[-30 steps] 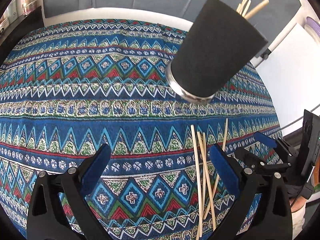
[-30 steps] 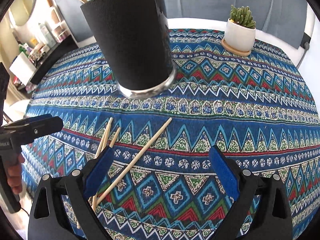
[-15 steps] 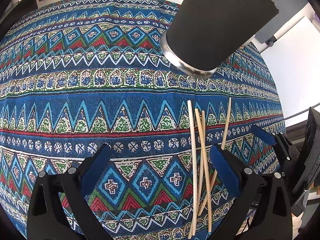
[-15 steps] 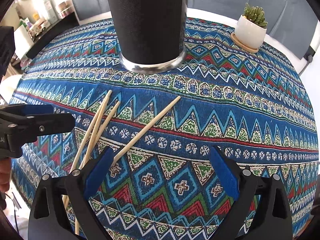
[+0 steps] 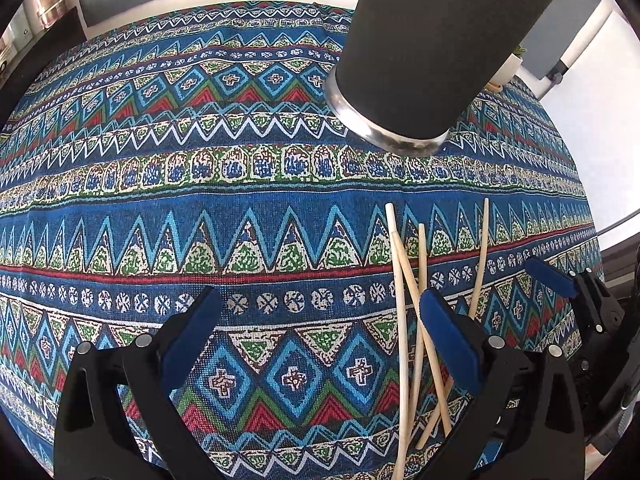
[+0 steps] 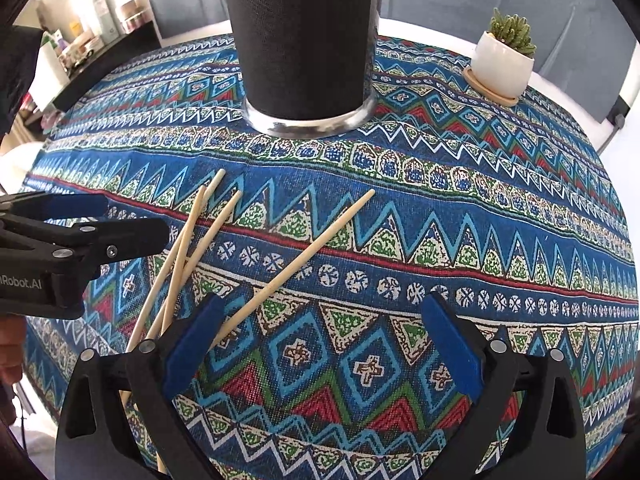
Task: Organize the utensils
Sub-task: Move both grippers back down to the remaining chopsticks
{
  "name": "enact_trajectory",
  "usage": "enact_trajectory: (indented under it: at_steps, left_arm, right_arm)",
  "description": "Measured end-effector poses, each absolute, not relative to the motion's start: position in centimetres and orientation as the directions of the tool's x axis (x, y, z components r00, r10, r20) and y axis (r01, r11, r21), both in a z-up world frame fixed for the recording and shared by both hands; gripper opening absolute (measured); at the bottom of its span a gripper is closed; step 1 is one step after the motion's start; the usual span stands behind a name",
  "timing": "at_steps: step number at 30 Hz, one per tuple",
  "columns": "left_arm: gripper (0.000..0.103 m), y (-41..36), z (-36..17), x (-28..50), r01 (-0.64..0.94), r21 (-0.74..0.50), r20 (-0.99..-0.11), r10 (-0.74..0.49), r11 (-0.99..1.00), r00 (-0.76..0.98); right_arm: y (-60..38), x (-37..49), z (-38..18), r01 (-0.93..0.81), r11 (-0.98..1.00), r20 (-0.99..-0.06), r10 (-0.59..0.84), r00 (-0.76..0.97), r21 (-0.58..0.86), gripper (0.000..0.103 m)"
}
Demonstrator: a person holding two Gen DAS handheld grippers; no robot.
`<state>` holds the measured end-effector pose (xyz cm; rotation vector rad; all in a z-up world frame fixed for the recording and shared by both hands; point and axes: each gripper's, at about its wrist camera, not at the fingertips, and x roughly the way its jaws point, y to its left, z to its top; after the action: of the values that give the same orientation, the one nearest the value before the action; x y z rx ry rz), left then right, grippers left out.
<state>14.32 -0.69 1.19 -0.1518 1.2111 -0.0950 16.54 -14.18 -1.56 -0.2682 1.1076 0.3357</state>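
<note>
In the left wrist view the left claw (image 5: pixel 318 322) hangs spread and empty over the patterned cloth (image 5: pixel 200 208) of the counter. Four loose chopsticks (image 5: pixel 404 280) lie crossed at about four o'clock, their near ends running under its right finger. The black cup (image 5: pixel 424 52) stands at one o'clock, well beyond them. The right claw (image 5: pixel 560 284) shows at the three o'clock edge, seen side-on.

In the right wrist view the right claw (image 6: pixel 320 322) is likewise spread with nothing between its blue pads. One chopstick (image 6: pixel 296 268) slants from centre down to its left finger; the other three (image 6: pixel 188 248) fan out at nine o'clock, beside the left claw (image 6: pixel 80 220). The cup (image 6: pixel 304 36) is at twelve o'clock.

The risk, as I judge it: because the sticks overlap, closing on one may drag or flick its neighbours, or pinch two at once, and thin round sticks could roll off the near edge. The woven cloth may bunch under a scraping finger.

A potted succulent (image 6: pixel 504 60) sits at two o'clock; shelves of bottles (image 6: pixel 100 12) stand at ten o'clock.
</note>
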Motion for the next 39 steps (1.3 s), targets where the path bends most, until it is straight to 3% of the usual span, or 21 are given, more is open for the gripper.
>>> enact_trajectory:
  at_steps: [14,34,39]
  left_arm:
    - [0.098,-3.9,-0.3,14.1,0.055,0.013,-0.929,-0.009,0.998,0.370]
    - [0.099,-2.3,-0.7,11.4,0.277,0.017,-0.859,-0.128,0.961,0.496]
    - [0.099,-2.2,-0.4,12.3,0.345,0.010,-0.878,-0.157,0.939,0.452]
  right_arm:
    - [-16.4,15.5,-1.4,-0.409,0.911,-0.884,0.156,0.440,-0.042,0.095]
    - [-17.4,15.0,-1.2,-0.397,0.917,-0.879,0.156,0.450,-0.041,0.095]
    - [-17.2,15.6,-1.2,-0.400,0.916,-0.892,0.151,0.427,-0.037,0.096]
